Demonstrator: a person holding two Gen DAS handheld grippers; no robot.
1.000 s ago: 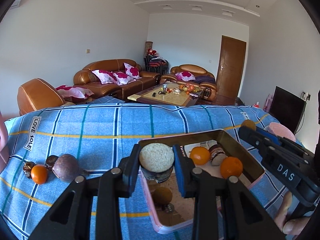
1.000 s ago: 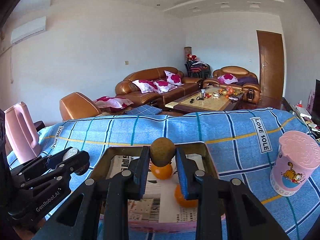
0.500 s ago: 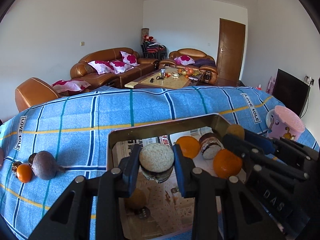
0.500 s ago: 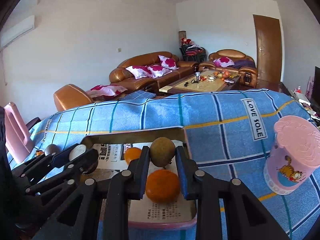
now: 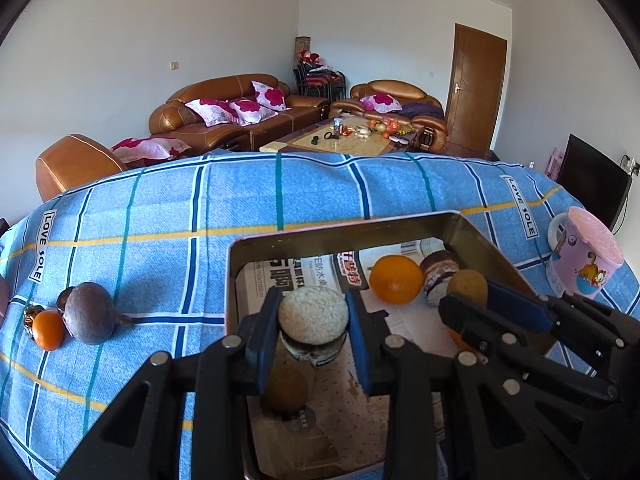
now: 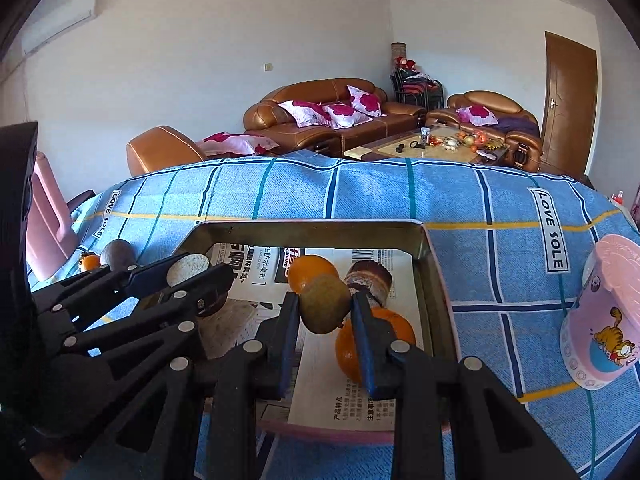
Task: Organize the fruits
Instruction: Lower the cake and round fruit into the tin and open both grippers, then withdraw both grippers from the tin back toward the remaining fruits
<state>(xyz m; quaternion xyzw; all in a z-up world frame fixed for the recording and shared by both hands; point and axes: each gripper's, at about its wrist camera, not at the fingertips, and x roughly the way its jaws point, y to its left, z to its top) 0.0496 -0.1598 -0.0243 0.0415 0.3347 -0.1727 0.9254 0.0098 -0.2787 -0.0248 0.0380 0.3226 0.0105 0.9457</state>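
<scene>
Both grippers over the tray (image 5: 344, 236) — metal-walled, pink-rimmed, lined with newspaper, on the blue checked cloth.

Left gripper (image 5: 313, 320): jaws clamped on a cut half-fruit (image 5: 313, 314) (pale grainy cut face, dark rind below; looks like half a mangosteen or similar, cannot say which). Cut face points up and toward the camera; the short axis runs roughly upright between the pads, which bear on the rind at 3 and 9 o'clock. It hangs above the tray's near-left part, over a brownish round fruit on the liner.

Right gripper (image 6: 325, 308): jaws closed on a kiwi (image 6: 325, 303). Long axis tilted, upper end toward 11 o'clock, lower toward 5; pads grip across its short waist. It hangs over the tray's right side, just above an orange (image 6: 374, 340).

Handling, judged:
- Kiwi: light, fuzzy skin gives fair grip, flesh soft — bruises if squeezed hard. Waist grip is the right one.
- Half-fruit: rind probably stiff, cut flesh fragile and moist; hold by rind only, keep face up.

Already in tray at 12 o'clock: second orange (image 5: 395, 279), another cut half (image 5: 439, 276). Outside, at 9 o'clock on the cloth: small orange (image 5: 48, 330), dark round fruit (image 5: 89, 313).
</scene>
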